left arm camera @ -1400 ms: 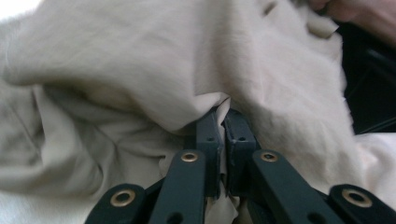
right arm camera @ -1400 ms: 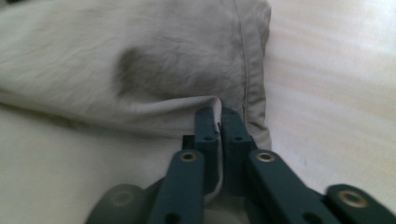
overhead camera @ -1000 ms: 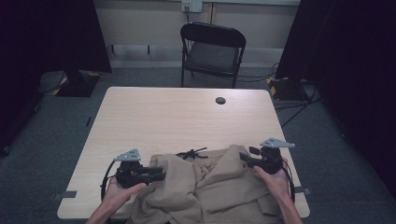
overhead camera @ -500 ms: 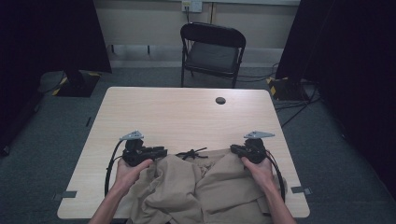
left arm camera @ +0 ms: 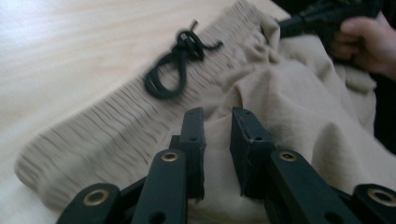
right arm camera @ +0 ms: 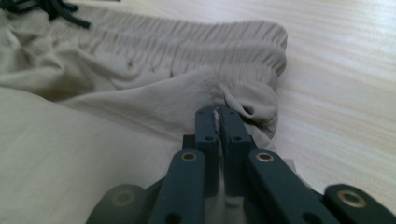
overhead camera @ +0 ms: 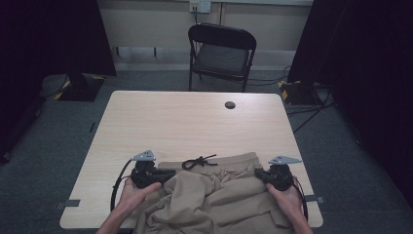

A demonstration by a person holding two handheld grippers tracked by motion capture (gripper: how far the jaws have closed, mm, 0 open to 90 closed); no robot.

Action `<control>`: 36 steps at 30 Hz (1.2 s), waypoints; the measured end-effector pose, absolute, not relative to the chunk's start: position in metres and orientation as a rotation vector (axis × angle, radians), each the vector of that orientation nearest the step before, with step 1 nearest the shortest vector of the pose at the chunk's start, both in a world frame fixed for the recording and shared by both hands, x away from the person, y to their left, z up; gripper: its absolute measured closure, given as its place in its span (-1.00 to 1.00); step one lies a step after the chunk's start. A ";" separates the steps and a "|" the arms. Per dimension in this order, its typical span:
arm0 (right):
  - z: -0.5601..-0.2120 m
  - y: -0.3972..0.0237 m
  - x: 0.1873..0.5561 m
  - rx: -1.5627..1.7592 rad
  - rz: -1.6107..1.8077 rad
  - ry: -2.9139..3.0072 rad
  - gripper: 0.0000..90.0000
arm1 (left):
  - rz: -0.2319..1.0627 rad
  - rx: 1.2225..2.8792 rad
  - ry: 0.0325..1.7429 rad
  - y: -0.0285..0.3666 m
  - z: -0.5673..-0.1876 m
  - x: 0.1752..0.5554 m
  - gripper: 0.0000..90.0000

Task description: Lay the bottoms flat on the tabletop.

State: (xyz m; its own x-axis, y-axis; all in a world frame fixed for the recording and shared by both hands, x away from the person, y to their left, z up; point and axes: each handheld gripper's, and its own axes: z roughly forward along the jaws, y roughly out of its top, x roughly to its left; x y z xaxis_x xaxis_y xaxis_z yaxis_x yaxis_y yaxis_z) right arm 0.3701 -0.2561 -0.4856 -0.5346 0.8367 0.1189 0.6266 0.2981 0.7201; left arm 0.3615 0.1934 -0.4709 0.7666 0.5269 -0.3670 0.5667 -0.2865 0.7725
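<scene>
Beige shorts (overhead camera: 219,195) lie crumpled at the table's (overhead camera: 195,126) near edge, waistband away from the person, black drawstring (overhead camera: 198,161) on top. Right hand-held gripper (right arm camera: 217,114) is clamped on fabric beside the waistband. Left hand-held gripper (left arm camera: 218,122) has just been closing; its jaws stand slightly apart over the cloth.

A black folding chair (overhead camera: 221,52) stands behind the pale wooden table (overhead camera: 160,122), dark curtains (overhead camera: 53,36) flanking the room.
</scene>
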 end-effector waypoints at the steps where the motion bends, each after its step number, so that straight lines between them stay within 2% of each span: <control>1: -0.486 -0.256 0.371 1.338 1.075 2.289 0.93 | -0.062 1.959 0.814 0.194 -0.471 0.358 0.67; 2: -0.485 -0.255 0.371 1.333 1.068 2.296 0.89 | -0.070 1.974 0.816 0.194 -0.473 0.354 0.66; 7: -0.471 -0.249 0.374 1.288 1.099 2.286 0.47 | -0.083 2.039 0.833 0.197 -0.488 0.346 0.66; 10: -0.460 -0.248 0.379 1.283 1.139 2.263 0.34 | -0.095 2.027 0.850 0.198 -0.487 0.347 0.59; 13: -0.449 -0.249 0.387 1.277 1.193 2.212 0.30 | -0.083 1.988 0.868 0.203 -0.482 0.349 0.50; 16: -0.442 -0.253 0.400 1.304 1.222 2.161 0.31 | -0.065 1.924 0.893 0.214 -0.473 0.353 0.48; 20: -0.446 -0.257 0.422 1.350 1.164 2.151 0.32 | -0.015 1.873 0.959 0.232 -0.466 0.363 0.51; 22: -0.454 -0.259 0.429 1.379 1.147 2.176 0.26 | 0.001 1.849 1.019 0.241 -0.469 0.368 0.51; 24: -0.463 -0.258 0.432 1.407 1.109 2.209 0.11 | -0.004 1.827 1.065 0.247 -0.475 0.368 0.41; 26: -0.469 -0.254 0.430 1.396 1.082 2.234 0.03 | -0.003 1.832 1.102 0.249 -0.480 0.367 0.13; 28: -0.476 -0.254 0.426 1.408 1.044 2.243 -0.03 | -0.001 1.857 1.107 0.248 -0.483 0.365 0.07; 30: -0.481 -0.256 0.424 1.424 1.050 2.236 -0.07 | -0.013 1.883 1.122 0.244 -0.488 0.365 -0.08; 36: -0.490 -0.259 0.414 1.424 1.068 2.229 -0.06 | 0.011 1.913 1.139 0.233 -0.495 0.365 -0.19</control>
State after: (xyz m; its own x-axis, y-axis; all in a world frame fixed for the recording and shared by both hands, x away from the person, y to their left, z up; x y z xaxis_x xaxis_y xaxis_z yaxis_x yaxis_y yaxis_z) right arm 0.4135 -0.2587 -0.4904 -0.4707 0.8706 0.1434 0.6572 0.2375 0.7154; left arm 0.3651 0.2332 -0.4949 0.5787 0.7115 -0.3986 0.7035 -0.1882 0.6853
